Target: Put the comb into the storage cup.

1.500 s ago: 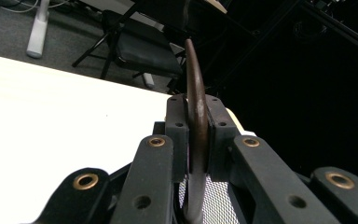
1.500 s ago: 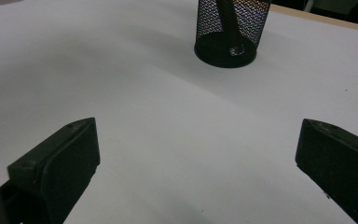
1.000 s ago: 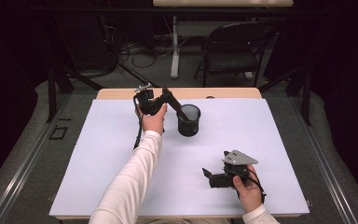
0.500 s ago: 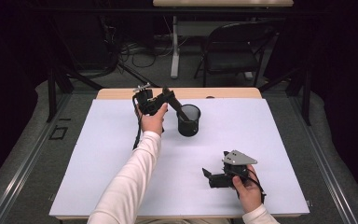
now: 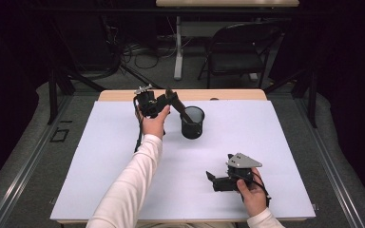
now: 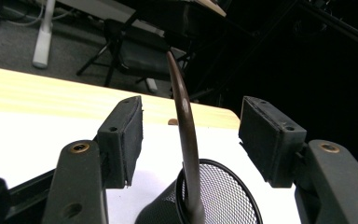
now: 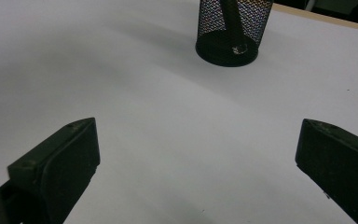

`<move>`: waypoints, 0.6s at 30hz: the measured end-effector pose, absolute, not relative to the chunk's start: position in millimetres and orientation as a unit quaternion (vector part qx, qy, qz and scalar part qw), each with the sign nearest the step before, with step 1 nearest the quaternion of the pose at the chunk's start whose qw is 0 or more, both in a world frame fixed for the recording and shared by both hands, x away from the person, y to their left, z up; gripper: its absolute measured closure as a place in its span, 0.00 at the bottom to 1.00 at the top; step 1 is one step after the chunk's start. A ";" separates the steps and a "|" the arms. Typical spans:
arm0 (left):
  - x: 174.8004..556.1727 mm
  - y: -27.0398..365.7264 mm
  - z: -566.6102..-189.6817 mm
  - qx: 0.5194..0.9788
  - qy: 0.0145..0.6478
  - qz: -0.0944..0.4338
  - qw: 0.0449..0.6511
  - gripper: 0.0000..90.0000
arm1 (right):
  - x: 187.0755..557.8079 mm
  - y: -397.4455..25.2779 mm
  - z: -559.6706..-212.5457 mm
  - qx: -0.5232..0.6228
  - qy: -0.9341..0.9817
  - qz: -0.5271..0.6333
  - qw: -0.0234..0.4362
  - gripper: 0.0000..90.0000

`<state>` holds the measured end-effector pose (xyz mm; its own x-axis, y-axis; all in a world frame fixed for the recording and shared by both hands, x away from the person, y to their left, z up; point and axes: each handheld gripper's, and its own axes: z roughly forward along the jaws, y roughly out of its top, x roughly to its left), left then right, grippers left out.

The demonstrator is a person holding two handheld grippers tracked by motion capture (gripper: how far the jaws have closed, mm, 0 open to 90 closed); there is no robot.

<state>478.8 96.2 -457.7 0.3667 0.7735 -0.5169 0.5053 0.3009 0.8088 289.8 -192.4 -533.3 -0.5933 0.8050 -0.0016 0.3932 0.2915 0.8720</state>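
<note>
A black mesh cup (image 5: 192, 122) stands on the white table cover toward the back middle. A long dark brown stick (image 6: 184, 116) leans in it, its upper end tilted toward my left gripper (image 5: 167, 100). In the left gripper view the left gripper (image 6: 193, 109) is open, with the stick rising between the pads (image 6: 123, 135) and touching neither. My right gripper (image 5: 211, 178) rests low near the front right, pointing left. In the right gripper view the right gripper (image 7: 198, 135) is open, with bare table between its jaws. The mesh cup (image 7: 233, 28) and the stick (image 7: 230, 18) stand farther off.
The white cover (image 5: 285, 142) spans most of the table, with a strip of bare wood (image 5: 228, 94) along the back edge. A black folding chair (image 5: 240, 50) and a table leg (image 5: 178, 47) stand on the floor beyond.
</note>
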 end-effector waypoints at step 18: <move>466.1 107.4 -448.5 0.584 0.524 0.120 0.607 0.44 | 289.8 -192.6 -533.5 0.388 0.772 0.449 0.229 0.00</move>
